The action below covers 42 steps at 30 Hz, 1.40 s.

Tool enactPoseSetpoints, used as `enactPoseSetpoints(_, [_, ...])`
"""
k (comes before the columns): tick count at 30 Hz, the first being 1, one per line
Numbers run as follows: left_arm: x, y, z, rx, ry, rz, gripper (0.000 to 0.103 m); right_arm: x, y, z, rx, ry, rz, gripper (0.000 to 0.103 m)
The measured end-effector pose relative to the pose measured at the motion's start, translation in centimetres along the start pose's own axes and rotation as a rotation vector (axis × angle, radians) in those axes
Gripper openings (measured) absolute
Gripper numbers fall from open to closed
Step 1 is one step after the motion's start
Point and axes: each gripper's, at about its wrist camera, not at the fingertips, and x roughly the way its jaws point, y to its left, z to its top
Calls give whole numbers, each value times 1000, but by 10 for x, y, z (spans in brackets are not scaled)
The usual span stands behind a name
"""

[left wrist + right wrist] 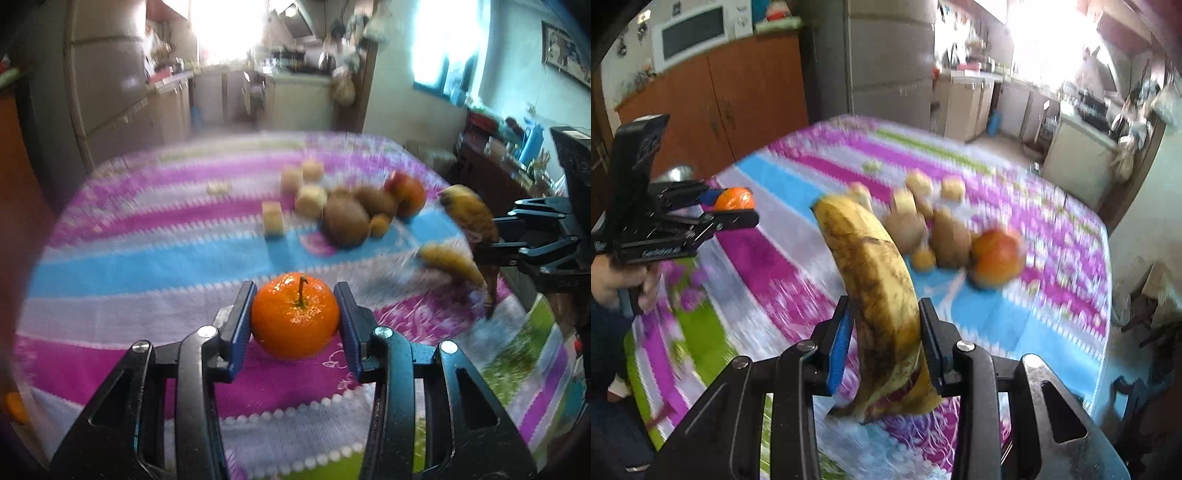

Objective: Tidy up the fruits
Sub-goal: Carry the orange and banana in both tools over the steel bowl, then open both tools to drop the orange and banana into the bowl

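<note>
- A mandarin is pinched between the blue pads of the left gripper, which are pressed against its two sides; it is held above the striped cloth of the table.
- The stem of the mandarin is pointed upward and slightly away from the camera; the fruit is round, so no long axis can be told.
- The mandarin is seen as bright orange and glossy, with a short green-brown stalk at its top.
- A banana is clamped between the fingers of the right gripper, gripped in its lower half, near the stem end.
- The long axis of the banana is set roughly upright in the right wrist view: one end is raised up and to the left, away from the camera, and the other end hangs below the pads.
- The banana is seen as yellow, heavily mottled with brown and black, and its skin appears split near the lower end.
- In the left wrist view a second banana is seen lying on the cloth just below the right gripper.
- Farther back on the cloth, kiwis, an apple and a small orange fruit are grouped close together, with pale cubes beside them; all are blurred.
- A hand is seen around the grip of the left gripper in the right wrist view.
</note>
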Motion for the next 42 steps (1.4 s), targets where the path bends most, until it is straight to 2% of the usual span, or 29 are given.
enactPoseSetpoints(4, [-62, 14, 8, -14, -103, 50, 43, -29, 30, 35, -23, -109, 32, 37])
enactPoseSetpoints(8, [-117, 42, 3, -46, -173, 137, 43, -44, 72, 76, -67, -205, 71, 37])
enactPoseSetpoints(12, [-166, 85, -15, -111, -213, 236, 43, -46, 121, 106, -110, -244, 146, 37])
enactPoseSetpoints(18, [-213, 159, -55, -254, -224, 374, 43, -29, 213, 143, -196, -251, 283, 37])
enactPoseSetpoints(23, [-214, 202, -89, -333, -152, 422, 43, -1, 277, 158, -227, -203, 370, 37])
enactPoseSetpoints(30, [-191, 222, -116, -390, -77, 391, 43, 47, 338, 161, -246, -99, 434, 37])
enactPoseSetpoints(42, [-185, 233, -141, -424, -17, 347, 43, 87, 365, 133, -271, 15, 461, 37])
